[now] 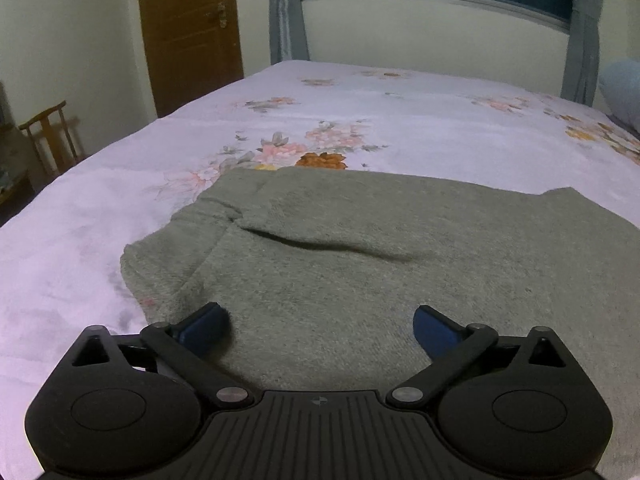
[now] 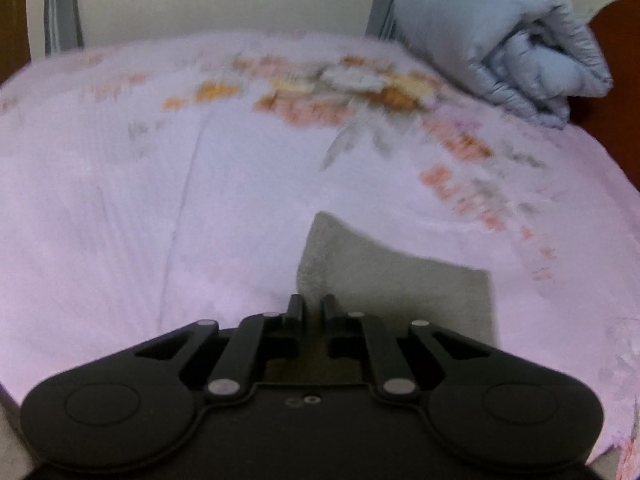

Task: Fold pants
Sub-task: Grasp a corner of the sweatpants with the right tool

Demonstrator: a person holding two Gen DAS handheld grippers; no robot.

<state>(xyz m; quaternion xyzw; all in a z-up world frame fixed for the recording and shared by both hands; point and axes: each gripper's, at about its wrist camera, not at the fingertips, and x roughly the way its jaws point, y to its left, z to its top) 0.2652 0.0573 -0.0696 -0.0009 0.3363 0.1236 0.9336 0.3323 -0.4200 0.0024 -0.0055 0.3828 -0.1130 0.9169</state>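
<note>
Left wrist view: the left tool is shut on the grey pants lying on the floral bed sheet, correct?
Not quite. The left wrist view shows the left tool open above the grey pants, gripping nothing. The pants do lie on the floral bed sheet.

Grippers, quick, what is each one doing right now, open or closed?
Left gripper: open, hovering over the gray pants, holding nothing.
Right gripper: closed on an edge of the pants.
</note>
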